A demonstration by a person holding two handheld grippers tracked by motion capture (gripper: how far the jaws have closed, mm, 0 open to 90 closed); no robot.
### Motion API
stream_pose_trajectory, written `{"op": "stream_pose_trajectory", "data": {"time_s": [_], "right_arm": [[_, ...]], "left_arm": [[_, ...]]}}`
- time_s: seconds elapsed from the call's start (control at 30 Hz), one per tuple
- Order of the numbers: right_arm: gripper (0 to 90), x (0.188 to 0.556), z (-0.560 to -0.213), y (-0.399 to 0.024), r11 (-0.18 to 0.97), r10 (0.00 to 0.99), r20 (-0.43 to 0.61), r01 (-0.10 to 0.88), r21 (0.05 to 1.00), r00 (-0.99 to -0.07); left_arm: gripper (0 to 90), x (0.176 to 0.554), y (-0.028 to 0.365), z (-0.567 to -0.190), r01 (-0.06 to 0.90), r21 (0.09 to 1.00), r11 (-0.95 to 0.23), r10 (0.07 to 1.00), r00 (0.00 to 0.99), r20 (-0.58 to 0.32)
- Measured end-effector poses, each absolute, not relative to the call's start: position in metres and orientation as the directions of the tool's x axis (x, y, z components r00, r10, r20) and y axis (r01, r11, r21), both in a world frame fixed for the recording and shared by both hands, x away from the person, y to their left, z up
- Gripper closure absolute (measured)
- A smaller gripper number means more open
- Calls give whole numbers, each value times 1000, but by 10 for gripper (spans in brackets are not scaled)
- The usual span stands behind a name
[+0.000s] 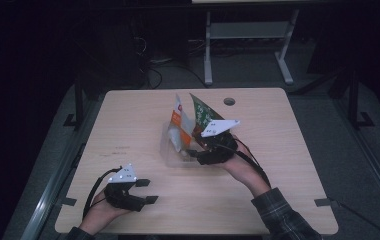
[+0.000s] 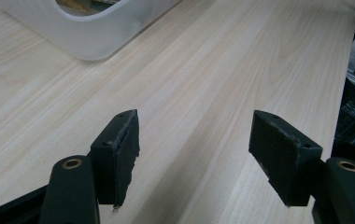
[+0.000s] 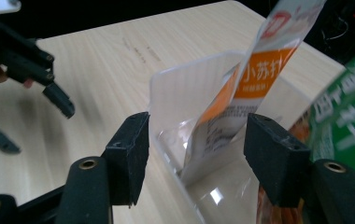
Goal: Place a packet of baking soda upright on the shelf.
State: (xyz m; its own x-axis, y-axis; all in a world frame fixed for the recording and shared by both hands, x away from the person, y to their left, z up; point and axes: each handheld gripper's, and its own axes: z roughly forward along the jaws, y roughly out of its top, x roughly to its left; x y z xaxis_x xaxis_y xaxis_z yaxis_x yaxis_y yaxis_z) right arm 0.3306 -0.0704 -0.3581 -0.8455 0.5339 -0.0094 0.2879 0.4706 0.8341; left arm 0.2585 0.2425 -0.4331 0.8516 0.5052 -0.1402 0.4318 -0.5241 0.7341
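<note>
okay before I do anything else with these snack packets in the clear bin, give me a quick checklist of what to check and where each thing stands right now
1. Right hand-held gripper open: ok, jaws spread wide with the clear bin wall between them.
2. Orange-and-white packet in the bin: ok, it stands tilted inside.
3. Green packet seated in the bin: cannot tell, its lower end is hidden.
4. Left hand-held gripper free: ok, open, nothing between the jaws, over bare table.
5. Grip on either packet: not ok, neither is clamped yet.
</note>
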Motion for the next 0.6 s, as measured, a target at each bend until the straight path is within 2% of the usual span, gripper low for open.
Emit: {"op": "stream_pose_trajectory", "data": {"time_s": [0.6], "right_arm": [[362, 288, -390, -130, 489, 484, 45, 313, 814, -874]], "left_arm": [[291, 255, 240, -436, 377, 704, -602, 458, 885, -82]]}}
